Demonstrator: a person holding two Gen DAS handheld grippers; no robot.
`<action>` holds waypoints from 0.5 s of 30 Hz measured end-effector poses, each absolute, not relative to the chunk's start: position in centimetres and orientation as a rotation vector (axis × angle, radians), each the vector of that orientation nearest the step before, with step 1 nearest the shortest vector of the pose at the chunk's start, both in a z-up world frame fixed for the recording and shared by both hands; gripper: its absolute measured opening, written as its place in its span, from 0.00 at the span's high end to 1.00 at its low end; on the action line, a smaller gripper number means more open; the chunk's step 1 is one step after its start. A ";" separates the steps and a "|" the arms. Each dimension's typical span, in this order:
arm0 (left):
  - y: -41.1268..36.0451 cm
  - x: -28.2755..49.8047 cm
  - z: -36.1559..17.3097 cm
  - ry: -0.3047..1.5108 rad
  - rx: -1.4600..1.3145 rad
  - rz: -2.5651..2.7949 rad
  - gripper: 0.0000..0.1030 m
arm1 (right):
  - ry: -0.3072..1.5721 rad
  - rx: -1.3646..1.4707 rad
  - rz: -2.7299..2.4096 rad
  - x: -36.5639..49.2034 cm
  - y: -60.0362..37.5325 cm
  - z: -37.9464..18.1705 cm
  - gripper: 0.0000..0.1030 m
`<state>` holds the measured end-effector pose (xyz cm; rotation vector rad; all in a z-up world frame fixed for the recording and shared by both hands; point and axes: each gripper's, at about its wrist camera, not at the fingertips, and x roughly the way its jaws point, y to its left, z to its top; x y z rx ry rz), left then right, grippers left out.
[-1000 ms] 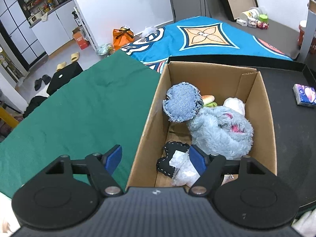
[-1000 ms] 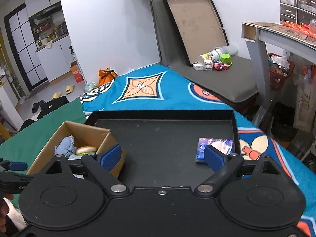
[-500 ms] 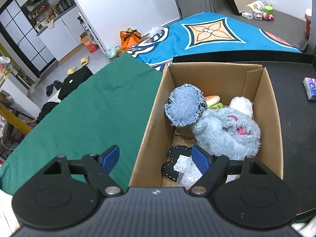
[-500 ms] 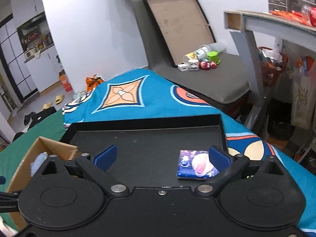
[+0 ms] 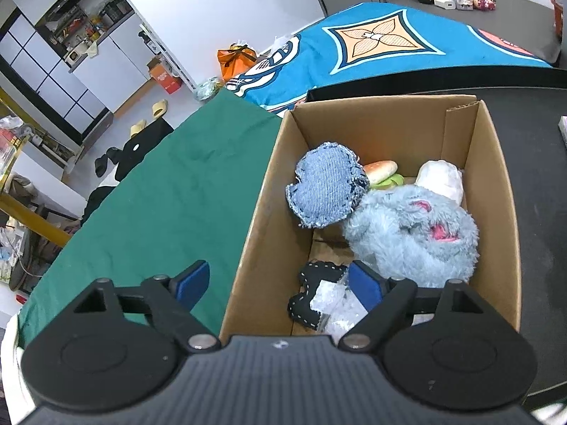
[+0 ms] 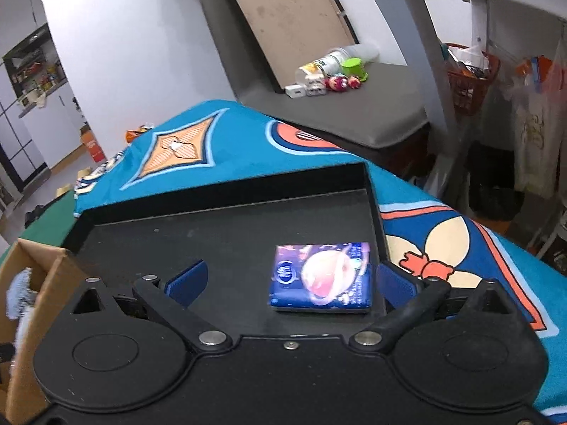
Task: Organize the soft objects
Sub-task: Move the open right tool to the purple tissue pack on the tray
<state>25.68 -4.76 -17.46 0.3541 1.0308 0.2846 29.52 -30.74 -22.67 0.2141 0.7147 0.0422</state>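
Soft objects sit gathered in the cardboard box (image 5: 269,191), and only my left wrist view looks down into it. Inside I record a denim pouch (image 5: 327,189) leaning toward the left wall, a fluffy blue plush toy (image 5: 413,233) touching it on the right, a white bundle (image 5: 441,177) behind the plush, a bun-shaped toy (image 5: 381,170) at the back, and a black stitched piece (image 5: 313,297) with crinkled clear plastic (image 5: 335,306) at the near end. My left gripper (image 5: 280,283) hangs above the box's near left wall with its jaws apart and nothing between them; one pad is over the green cloth (image 5: 170,198), the other over the box interior.

My right wrist view shows only the box's corner and a scrap of blue fabric at its left edge. It does show what the left view barely catches: the tissue pack (image 6: 320,276), blue and purple with a planet print, lying flat on the black tray (image 6: 226,233) near the right wall. My right gripper (image 6: 288,279) is spread wide with the pack between its pads, touching neither as far as I can tell. The tray rests on a patterned teal blanket (image 6: 219,141).
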 end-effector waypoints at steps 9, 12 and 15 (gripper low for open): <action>-5.2 26.8 -18.3 1.058 0.388 0.311 0.16 | 0.732 0.215 0.042 30.3 -30.5 -24.4 0.00; -5.3 26.9 -18.5 1.063 0.396 0.313 0.16 | 0.721 0.189 0.034 30.5 -30.2 -24.5 0.00; -5.3 26.9 -18.6 1.066 0.399 0.317 0.16 | 0.710 0.177 0.031 30.7 -30.0 -24.6 0.00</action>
